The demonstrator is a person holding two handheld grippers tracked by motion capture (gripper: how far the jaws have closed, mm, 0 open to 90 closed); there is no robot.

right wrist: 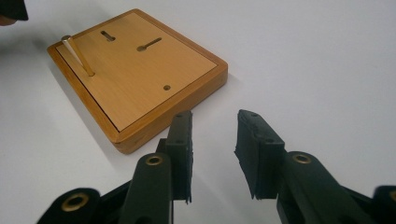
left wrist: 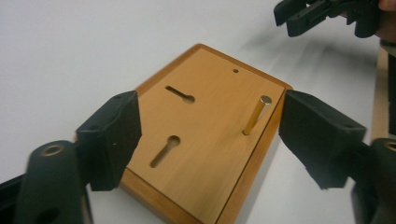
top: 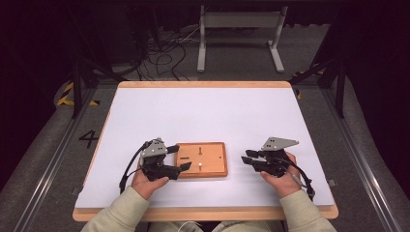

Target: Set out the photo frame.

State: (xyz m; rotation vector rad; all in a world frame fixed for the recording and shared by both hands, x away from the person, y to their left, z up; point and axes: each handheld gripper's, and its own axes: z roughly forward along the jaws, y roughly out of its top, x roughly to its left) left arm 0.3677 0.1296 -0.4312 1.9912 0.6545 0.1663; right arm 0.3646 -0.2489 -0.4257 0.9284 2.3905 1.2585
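This looks like a lab. A white worktop (top: 203, 111) stands on a grey floor with black cables (top: 162, 53), metal rails (top: 48, 164), striped tape (top: 65, 94) and a painted number (top: 88, 138).

Bright, even overhead light washes the white rectangular tabletop (top: 203, 116) while the surroundings sink into darkness. Shadows stay soft (near black jaws blur slightly).

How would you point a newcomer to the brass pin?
Find the white table, then the wooden board at its near edge between the two grippers. The brass pin stands upright near one long edge; everything else on the board's face is a slot or hole.
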